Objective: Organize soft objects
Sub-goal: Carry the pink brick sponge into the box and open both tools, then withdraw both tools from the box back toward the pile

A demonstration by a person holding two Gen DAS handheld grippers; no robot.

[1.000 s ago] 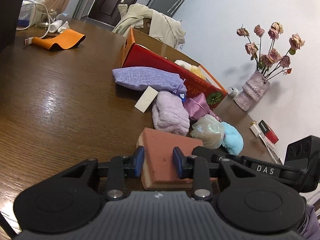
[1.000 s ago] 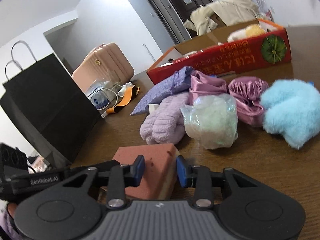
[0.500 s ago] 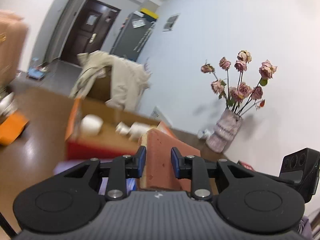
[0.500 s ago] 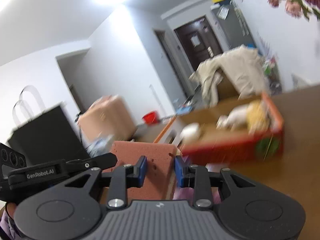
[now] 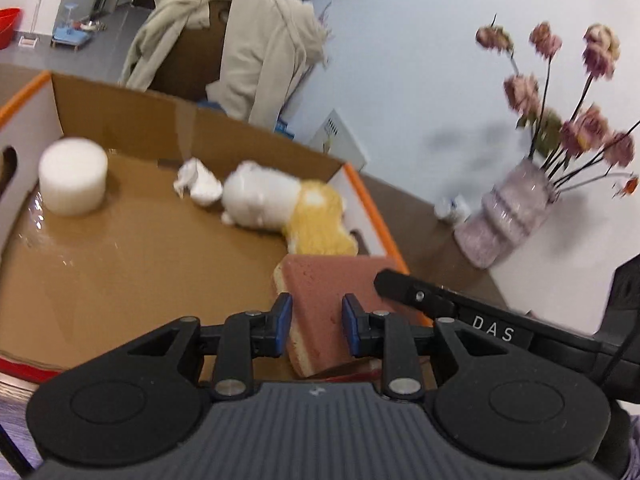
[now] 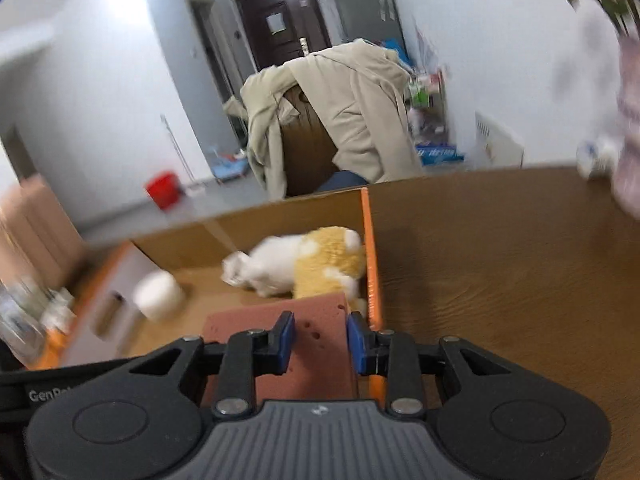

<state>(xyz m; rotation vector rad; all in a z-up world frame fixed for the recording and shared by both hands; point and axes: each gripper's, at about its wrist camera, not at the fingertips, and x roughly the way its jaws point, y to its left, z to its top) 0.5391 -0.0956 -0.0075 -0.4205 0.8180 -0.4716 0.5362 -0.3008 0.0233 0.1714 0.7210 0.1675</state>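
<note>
Both grippers are shut on one pinkish-brown sponge block [image 5: 332, 304], which also shows in the right wrist view [image 6: 316, 320]. My left gripper [image 5: 316, 330] and my right gripper [image 6: 320, 342] hold it above the near right corner of an open cardboard box [image 5: 120, 240] with orange edges [image 6: 366, 240]. Inside the box lie a white foam cylinder [image 5: 74, 176], a crumpled white piece [image 5: 198, 184] and a white and yellow plush toy [image 5: 280, 204], also seen in the right wrist view [image 6: 308, 264].
A pale vase of dried pink roses [image 5: 516, 216] stands on the wooden table [image 6: 500, 260] right of the box. A chair draped with a beige coat [image 5: 248, 40] stands behind the box. A red basin [image 6: 162, 190] sits on the floor.
Both grippers lifted the sponge block off the table and carried it forward over the box. The views now look down into the box.
</note>
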